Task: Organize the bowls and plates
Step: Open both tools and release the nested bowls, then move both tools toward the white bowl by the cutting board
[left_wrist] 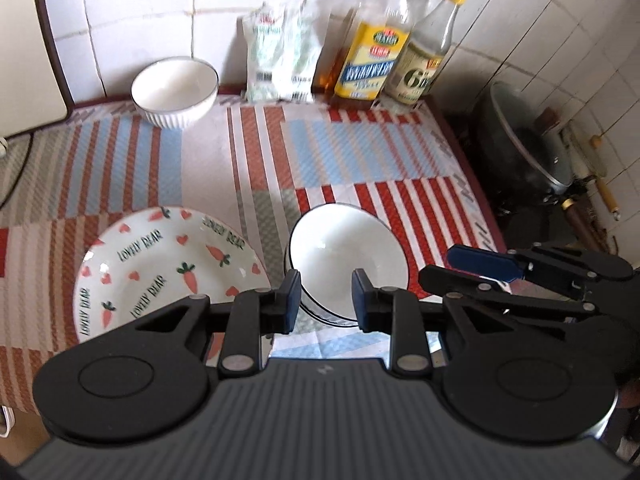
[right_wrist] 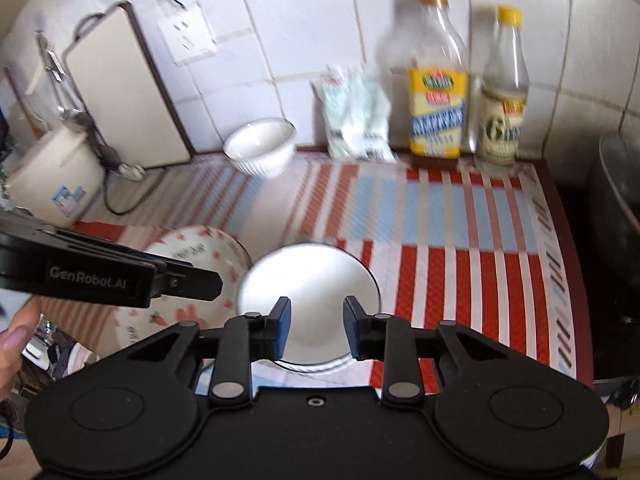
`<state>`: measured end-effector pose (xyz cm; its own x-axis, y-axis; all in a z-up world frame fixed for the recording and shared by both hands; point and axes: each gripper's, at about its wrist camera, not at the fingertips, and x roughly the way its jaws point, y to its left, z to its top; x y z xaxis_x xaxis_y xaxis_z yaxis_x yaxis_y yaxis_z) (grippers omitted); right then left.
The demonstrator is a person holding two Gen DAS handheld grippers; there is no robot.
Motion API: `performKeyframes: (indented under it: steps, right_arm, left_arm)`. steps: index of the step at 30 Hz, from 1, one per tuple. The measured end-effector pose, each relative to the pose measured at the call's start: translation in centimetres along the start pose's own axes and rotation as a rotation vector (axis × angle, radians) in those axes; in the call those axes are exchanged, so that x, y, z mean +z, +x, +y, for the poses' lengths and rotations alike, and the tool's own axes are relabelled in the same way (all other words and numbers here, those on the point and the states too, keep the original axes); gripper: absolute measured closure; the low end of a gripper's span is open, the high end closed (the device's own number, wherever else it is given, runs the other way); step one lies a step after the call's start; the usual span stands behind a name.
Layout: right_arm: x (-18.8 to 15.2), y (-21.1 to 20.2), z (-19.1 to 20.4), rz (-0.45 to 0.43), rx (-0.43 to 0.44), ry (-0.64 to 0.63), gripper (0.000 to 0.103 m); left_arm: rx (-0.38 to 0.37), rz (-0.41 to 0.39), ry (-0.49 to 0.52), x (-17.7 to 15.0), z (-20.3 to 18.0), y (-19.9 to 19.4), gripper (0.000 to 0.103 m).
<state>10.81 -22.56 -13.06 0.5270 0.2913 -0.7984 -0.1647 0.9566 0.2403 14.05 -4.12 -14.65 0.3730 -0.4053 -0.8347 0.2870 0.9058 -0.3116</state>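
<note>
Left gripper (left_wrist: 326,300) hangs above the near edge of the table, jaws at a narrow gap with nothing between the pads; the near bowl shows through the gap but sits below, not touched. Right gripper (right_wrist: 316,326) same story: narrow gap, nothing gripped, over the near rim of that bowl. In the left wrist view the right gripper (left_wrist: 472,270) sits just to the right, close beside the left one.

Task items:
- Near bowl (left_wrist: 346,264), white with a dark rim, upright on the striped tablecloth (left_wrist: 360,152), near-centre.
- Carrot-print plate (left_wrist: 168,272) just left of it, rims very close; cannot tell if they touch. A hand (right_wrist: 14,344) shows at the far left edge of the right wrist view.
- Far bowl (left_wrist: 175,92), white and ribbed, at the far left by the tiled wall (left_wrist: 140,20), well apart from the other two.

Edges and room:
- Wide bare strip of cloth between the near pair and the far bowl.
- Far edge is crowded on the right: white bag (left_wrist: 280,60), yellow-label bottle (left_wrist: 376,52), clear bottle (left_wrist: 428,56) lined along the wall.
- Right table edge drops to a dark pot (left_wrist: 524,140) beside it.
- Left side: cutting board (right_wrist: 128,92) leaning on the wall, white appliance (right_wrist: 52,176) with a cord.
</note>
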Motion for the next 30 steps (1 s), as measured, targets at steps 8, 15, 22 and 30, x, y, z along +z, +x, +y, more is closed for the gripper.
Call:
performKeyframes:
  steps: [8, 15, 22, 30]
  right_arm:
    - [2.3, -2.0, 3.6, -0.056, -0.002, -0.075, 0.051]
    - [4.7, -2.5, 8.6, -0.109, 0.006, -0.13, 0.039]
    - [7.1, -0.5, 12.4, -0.159, 0.008, -0.143, 0.035]
    - [9.5, 4.8, 13.6, -0.233, -0.058, -0.055, 0.034]
  left_arm:
    - [-0.015, -0.058, 0.027, 1.0, 2.7, -3.7, 0.073]
    - [-0.055, -0.087, 0.061, 1.8, 7.0, -4.9, 0.068]
    - [-0.042, -0.156, 0.099, 4.1, 12.0, -5.5, 0.058]
    - [-0.02, -0.184, 0.096, 7.8, 18.5, -1.5, 0.058]
